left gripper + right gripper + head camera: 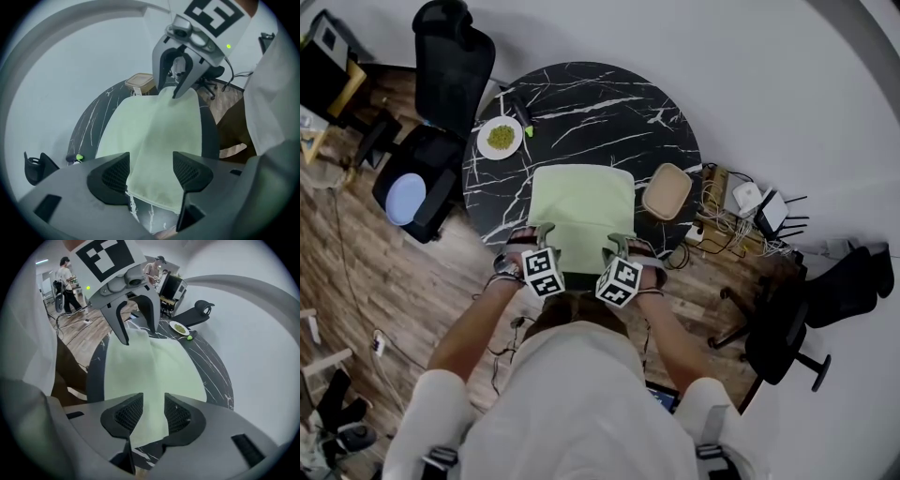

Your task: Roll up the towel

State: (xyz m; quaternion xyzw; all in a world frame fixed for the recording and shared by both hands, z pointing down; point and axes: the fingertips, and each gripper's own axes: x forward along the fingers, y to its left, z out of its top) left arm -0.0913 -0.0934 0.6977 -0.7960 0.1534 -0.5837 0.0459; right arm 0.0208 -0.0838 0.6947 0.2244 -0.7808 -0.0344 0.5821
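On marble table (581, 103), wood floor (384, 272) around, towel (581, 211) between both grippers' (151, 164) (153, 401) released fingers (115, 176).

Towel (154, 136) corners partly behind jaws, plate (484, 146) contents unclear

- I'm in an office-type workroom: a black swivel chair (455, 75) beside my round marble counter (600, 103).
- Routers (759, 206) and tangled cables (717, 220) lie on the wood floor (366, 281).
- Farther off, people (65, 275) stand by a monitor (171, 284).

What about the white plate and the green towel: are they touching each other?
Apart. The head view shows a strip of bare black table between the plate and the nearest corner of the towel.
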